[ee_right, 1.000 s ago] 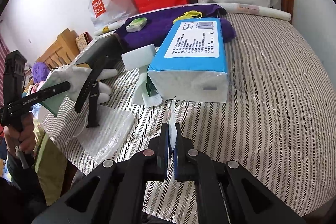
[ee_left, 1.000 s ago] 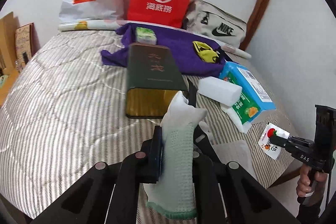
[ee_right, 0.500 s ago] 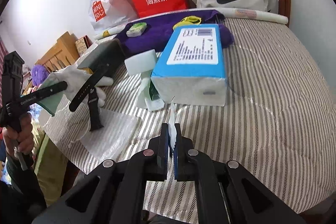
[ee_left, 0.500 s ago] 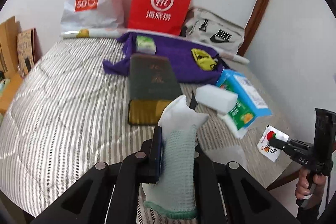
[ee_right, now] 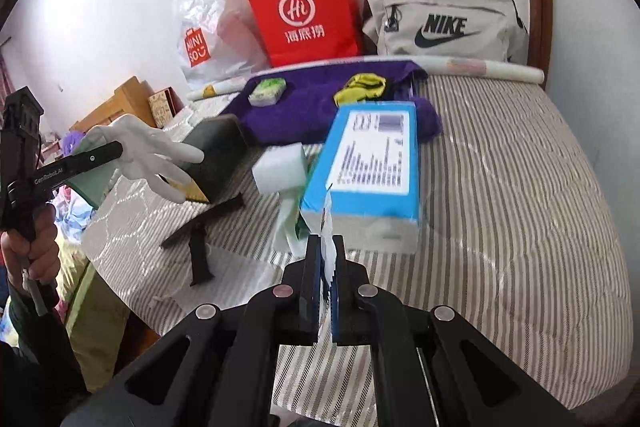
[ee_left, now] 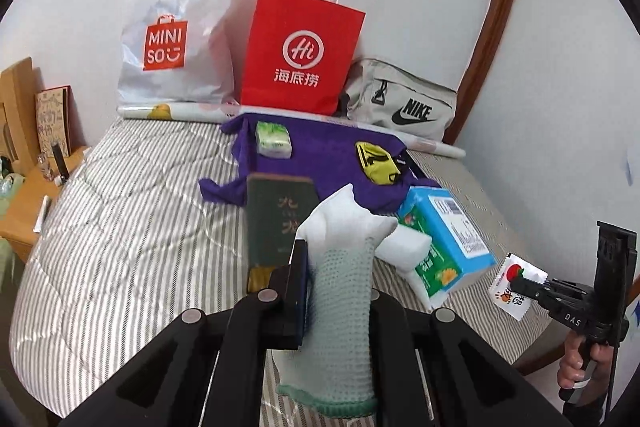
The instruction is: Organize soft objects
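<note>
1. Your left gripper point(ee_left: 340, 291) is pinched on a white glove point(ee_left: 344, 291). It grips the glove by the green-edged cuff end, and the fingers of the glove hang free above the bed point(ee_left: 120, 247).
2. In the right wrist view, the same glove point(ee_right: 140, 147) is off the bed at the far left, clear of the striped cover.
3. Just beyond the glove, a dark green book point(ee_left: 278, 223) lies on the bed. A black watch strap point(ee_right: 200, 227) lies on the cover near its front edge.
4. Behind the book, a purple cloth point(ee_left: 320, 155) is spread out. It carries a small green tissue pack point(ee_left: 273, 139) and a yellow bundle point(ee_left: 376, 163).
5. To the right of the book, a white sponge block point(ee_left: 404, 249) leans against a blue tissue box point(ee_left: 444, 243).
6. Your right gripper point(ee_right: 327, 255) is pressed shut on a small flat packet point(ee_left: 514, 285) with a red fruit print. It is held off the bed, at its right edge.
7. Along the wall stand a white plastic bag point(ee_left: 176, 39), a red paper bag point(ee_left: 300, 51) and a grey pouch point(ee_left: 400, 107).
</note>
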